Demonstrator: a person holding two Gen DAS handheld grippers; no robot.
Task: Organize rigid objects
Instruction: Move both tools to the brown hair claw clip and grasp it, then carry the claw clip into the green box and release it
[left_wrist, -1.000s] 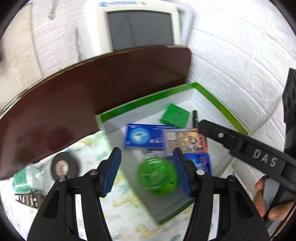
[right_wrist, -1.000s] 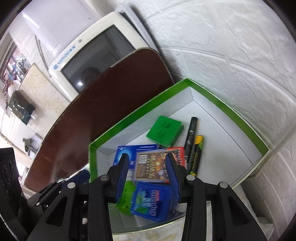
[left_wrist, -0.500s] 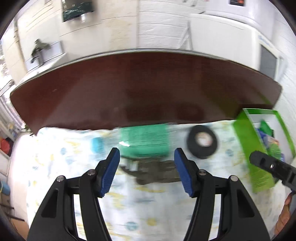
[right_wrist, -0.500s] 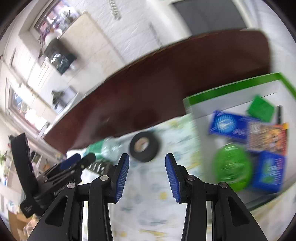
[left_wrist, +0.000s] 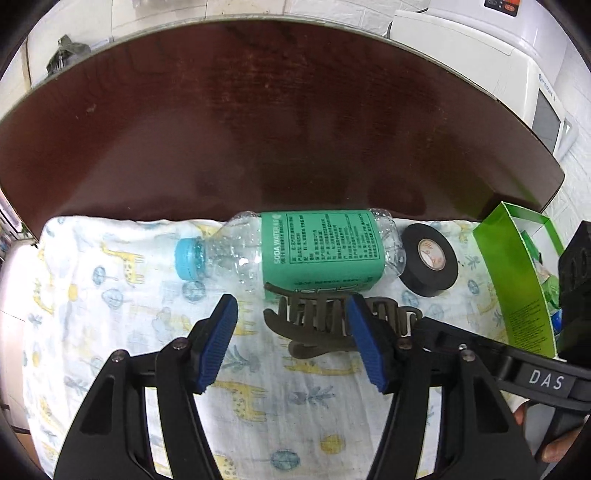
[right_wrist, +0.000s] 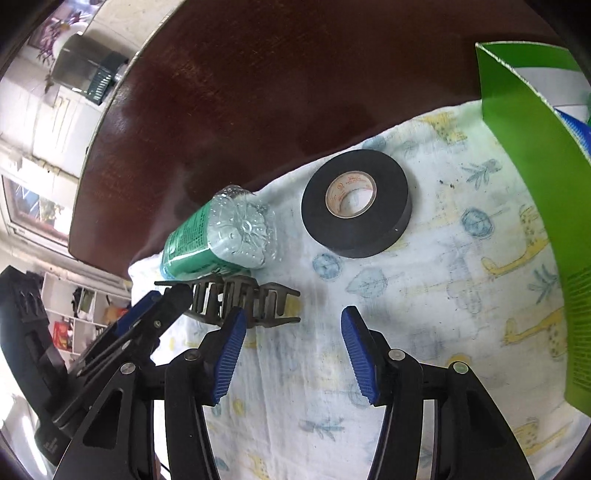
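Plastic bottle (left_wrist: 295, 251), lying on its side at the far edge of the cloth (left_wrist: 129, 295), looks light and slippery; best taken across its label. Just nearer lies the stiff hair claw (left_wrist: 332, 325). Left gripper (left_wrist: 291, 347) hovers spread, empty; right gripper (right_wrist: 291, 354) likewise, near the tape roll (right_wrist: 356, 203).

Left wrist view: looks down and forward along the left tongs (left_wrist: 291, 343), close above the cloth-covered surface (left_wrist: 122, 295), facing the dark wooden board.
Right wrist view: low and close behind the right tongs (right_wrist: 291, 354), angled leftward.
Shared: bottle (left_wrist: 317, 251) (right_wrist: 221, 236), hair clip (left_wrist: 321, 325) (right_wrist: 240, 299), tape roll (left_wrist: 430, 260) (right_wrist: 356, 203), green box (left_wrist: 517, 280) (right_wrist: 532, 155).
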